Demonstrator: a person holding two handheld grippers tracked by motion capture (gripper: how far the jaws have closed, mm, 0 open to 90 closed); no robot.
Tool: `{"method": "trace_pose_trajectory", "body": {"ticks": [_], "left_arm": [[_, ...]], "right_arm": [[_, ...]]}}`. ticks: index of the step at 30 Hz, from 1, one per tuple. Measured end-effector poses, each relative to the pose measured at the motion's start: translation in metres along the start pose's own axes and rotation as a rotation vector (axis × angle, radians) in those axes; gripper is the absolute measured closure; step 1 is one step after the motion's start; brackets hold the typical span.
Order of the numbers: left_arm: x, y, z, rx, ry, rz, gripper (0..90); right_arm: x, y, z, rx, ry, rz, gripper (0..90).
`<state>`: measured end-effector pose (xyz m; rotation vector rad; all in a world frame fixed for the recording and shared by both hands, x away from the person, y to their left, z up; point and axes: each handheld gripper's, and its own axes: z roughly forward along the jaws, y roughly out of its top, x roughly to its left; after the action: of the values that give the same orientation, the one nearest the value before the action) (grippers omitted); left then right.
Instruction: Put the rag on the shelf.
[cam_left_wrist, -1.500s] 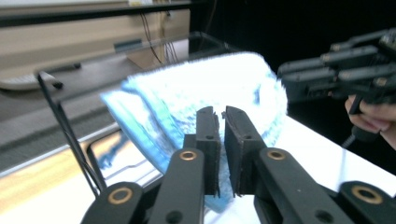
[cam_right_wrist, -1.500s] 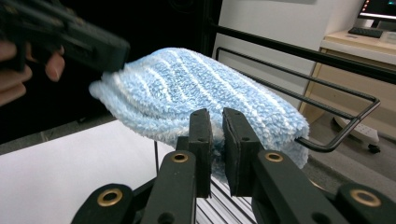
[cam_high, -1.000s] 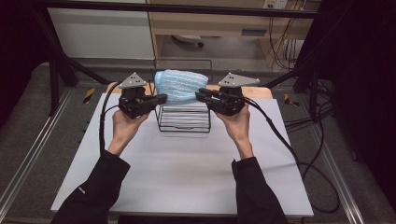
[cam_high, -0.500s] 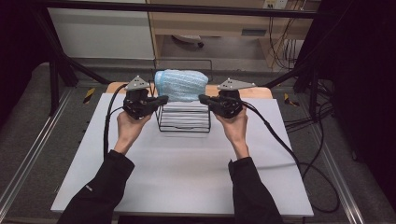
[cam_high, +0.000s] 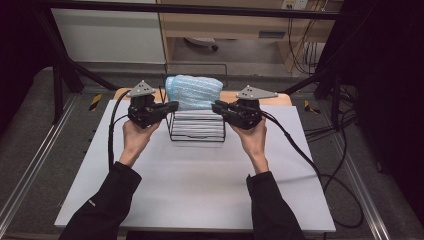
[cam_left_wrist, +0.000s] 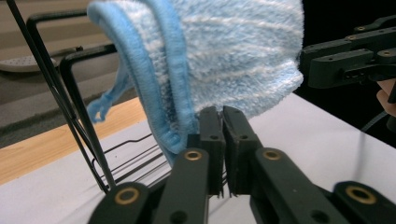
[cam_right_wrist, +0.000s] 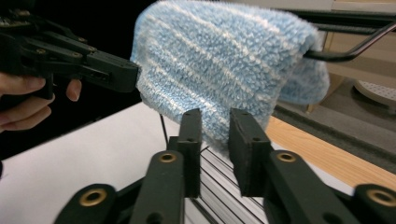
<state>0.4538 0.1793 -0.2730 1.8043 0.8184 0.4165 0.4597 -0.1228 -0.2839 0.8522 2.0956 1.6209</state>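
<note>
A fluffy light-blue striped towel (cam_high: 194, 91) hangs folded over the top of a black wire rack (cam_high: 196, 131) at the table's far middle. My left gripper (cam_high: 171, 105) points at the towel's left end. Its jaws (cam_left_wrist: 222, 114) are shut to a thin slit with nothing between them, just under the towel's hem (cam_left_wrist: 163, 93). My right gripper (cam_high: 216, 106) points at the towel's right end. Its jaws (cam_right_wrist: 215, 116) have just been opening and stand apart, with the towel (cam_right_wrist: 219, 60) hanging beyond their tips, not pinched.
The rack stands on a white table sheet (cam_high: 200, 185), with a wooden board (cam_high: 280, 98) behind it. Black cables (cam_high: 320, 170) trail off the right side. Dark frame bars and a shelf unit lie beyond the table. The near half of the sheet is bare.
</note>
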Motion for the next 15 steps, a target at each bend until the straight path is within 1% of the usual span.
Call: {"method": "trace_pose_trajectory", "body": {"ticks": [3,5,7,9,10,12,13,15], "left_arm": [[-0.004,0.002,-0.008,-0.009,0.018,0.014,78.4],[-0.005,0.001,-0.013,-0.005,0.024,0.019,70.5],[-0.005,-0.003,-0.018,0.013,0.036,0.021,61.8],[-0.005,-0.008,-0.024,0.028,0.053,0.032,53.7],[-0.005,-0.012,-0.027,0.034,0.060,0.035,50.3],[-0.004,-0.022,-0.033,0.050,0.060,0.038,43.2],[-0.004,-0.027,-0.036,0.057,0.062,0.043,40.4],[-0.002,-0.038,-0.041,0.067,0.073,0.055,34.5]], "right_arm": [[0.001,0.003,-0.009,-0.012,0.003,0.009,62.6],[0.001,0.004,-0.016,-0.011,-0.001,0.010,54.5],[0.003,0.005,-0.023,0.000,-0.017,-0.006,44.8],[0.004,0.003,-0.030,0.015,-0.030,-0.015,36.4],[0.004,0.001,-0.033,0.017,-0.029,-0.013,31.9],[0.003,-0.004,-0.041,0.020,-0.031,-0.003,22.8],[0.003,-0.007,-0.044,0.023,-0.039,0.002,18.8],[0.002,-0.015,-0.051,0.025,-0.052,0.000,13.4]]}}
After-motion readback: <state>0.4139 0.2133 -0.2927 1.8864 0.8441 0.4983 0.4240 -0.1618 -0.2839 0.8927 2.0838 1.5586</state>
